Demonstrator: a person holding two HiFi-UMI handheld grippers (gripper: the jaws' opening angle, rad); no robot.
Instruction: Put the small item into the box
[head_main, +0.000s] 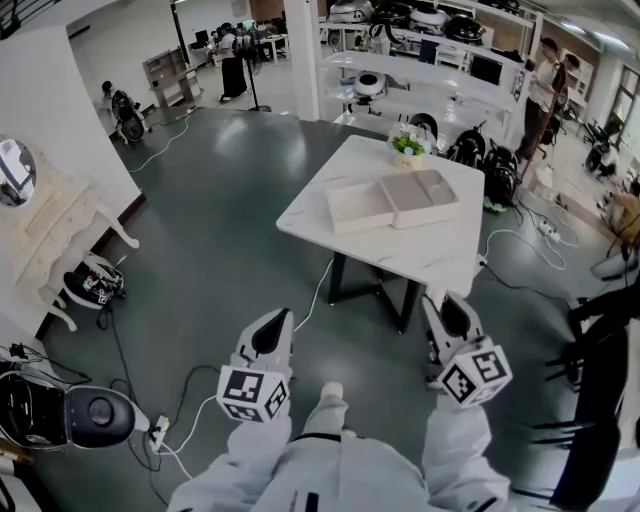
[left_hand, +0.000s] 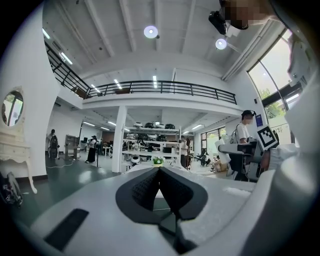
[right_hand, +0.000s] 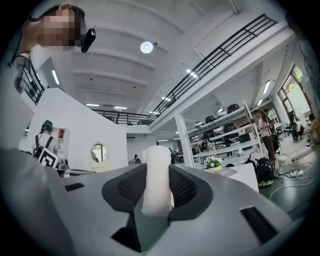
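We stand short of the table (head_main: 440, 255). Right gripper (right_hand: 158, 170) clamps the small white item (right_hand: 159, 192); left gripper (left_hand: 159, 172) closed, empty. Carrying step, we judge. Open box (head_main: 358, 207) sits far ahead on the table; next, approach and lower in.

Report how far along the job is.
Done: the white roll is picked up, clamped in the right gripper. In hand: it is held well short of the table. Remaining: place it in the open box there. The left gripper is shut, empty.
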